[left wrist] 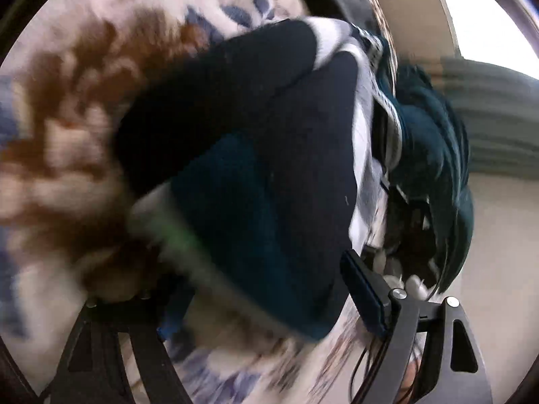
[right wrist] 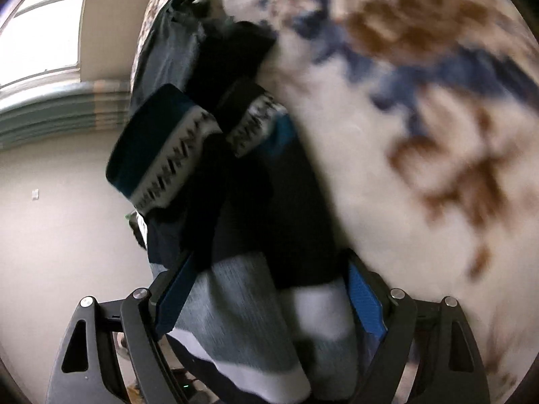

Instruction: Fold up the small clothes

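The clothes are small socks [right wrist: 235,289], dark navy with teal, grey and white bands, lying in a loose heap on a patterned bedspread [right wrist: 421,118] printed with brown and blue leaf shapes on a cream ground. In the right wrist view one sock stretches from the near edge of the frame up toward the pile, its grey-and-white striped part lowest, its black part higher. Above it sit two cuffs with a zigzag black-and-white band [right wrist: 175,158], one edged in teal, and behind them more dark fabric [right wrist: 229,57] that is too blurred to sort out.

The right claw [right wrist: 269,299] stands wide apart, its blue pads on either side of the striped sock. The pads [right wrist: 365,299] seem to flank the cloth rather than press it (the blur makes the left contact hard to judge).

In the left wrist view a navy sock with a teal patch [left wrist: 242,175] fills the middle of the frame, with white and zigzag-banded fabric [left wrist: 387,124] and a teal piece [left wrist: 434,141] beyond it to the right. The left claw [left wrist: 252,303] is also spread open; only its right finger [left wrist: 365,299] is sharp, just beside the navy sock's edge, while the left finger is lost in motion blur.

Past the bed's edge are a plain pale wall [right wrist: 67,235], a striped curtain [right wrist: 60,114] and a bright window [right wrist: 40,20].
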`<action>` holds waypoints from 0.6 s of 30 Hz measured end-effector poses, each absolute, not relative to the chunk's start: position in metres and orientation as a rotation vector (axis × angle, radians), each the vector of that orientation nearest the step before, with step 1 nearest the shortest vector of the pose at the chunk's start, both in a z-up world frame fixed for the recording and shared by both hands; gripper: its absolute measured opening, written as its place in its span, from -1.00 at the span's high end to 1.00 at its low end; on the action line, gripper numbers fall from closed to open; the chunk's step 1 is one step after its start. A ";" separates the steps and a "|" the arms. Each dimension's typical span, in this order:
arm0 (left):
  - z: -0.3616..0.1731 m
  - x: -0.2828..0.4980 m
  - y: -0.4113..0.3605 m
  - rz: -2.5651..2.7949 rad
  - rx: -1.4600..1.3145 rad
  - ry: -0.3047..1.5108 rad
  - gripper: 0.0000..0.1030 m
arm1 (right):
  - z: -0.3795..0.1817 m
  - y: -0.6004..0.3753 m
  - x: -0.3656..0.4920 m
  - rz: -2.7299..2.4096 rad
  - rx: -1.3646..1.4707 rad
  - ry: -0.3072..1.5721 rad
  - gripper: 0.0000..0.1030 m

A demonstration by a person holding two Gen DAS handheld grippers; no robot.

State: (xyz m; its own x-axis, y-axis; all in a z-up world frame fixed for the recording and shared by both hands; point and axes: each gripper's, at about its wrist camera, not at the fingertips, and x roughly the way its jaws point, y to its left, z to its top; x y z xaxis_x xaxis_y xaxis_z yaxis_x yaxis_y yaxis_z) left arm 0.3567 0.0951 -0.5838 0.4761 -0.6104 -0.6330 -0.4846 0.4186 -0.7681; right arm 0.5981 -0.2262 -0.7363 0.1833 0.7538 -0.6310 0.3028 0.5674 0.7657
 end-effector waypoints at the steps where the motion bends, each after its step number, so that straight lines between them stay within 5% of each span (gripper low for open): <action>1: -0.586 0.360 0.097 -0.076 -1.228 1.133 -0.59 | -0.737 -0.219 0.605 0.422 0.976 1.401 -0.68; 3: -0.586 0.363 0.099 -0.030 -1.259 1.083 -0.57 | -0.738 -0.214 0.617 0.458 0.961 1.391 -0.59; 4: -0.583 0.364 0.101 -0.021 -1.263 1.048 -0.44 | -0.738 -0.209 0.623 0.490 0.931 1.388 -0.22; 5: -0.578 0.367 0.102 -0.022 -1.238 1.023 0.16 | -0.739 -0.204 0.626 0.503 0.905 1.400 -0.04; 6: -0.572 0.370 0.104 -0.027 -1.196 1.026 0.34 | -0.739 -0.200 0.628 0.501 0.873 1.414 0.18; 10: -0.557 0.383 0.115 -0.081 -1.087 1.087 0.38 | -0.730 -0.206 0.609 0.476 0.860 1.375 0.51; 18: -0.525 0.429 0.149 -0.349 -0.840 1.266 0.36 | -0.691 -0.235 0.462 0.321 1.115 1.263 0.55</action>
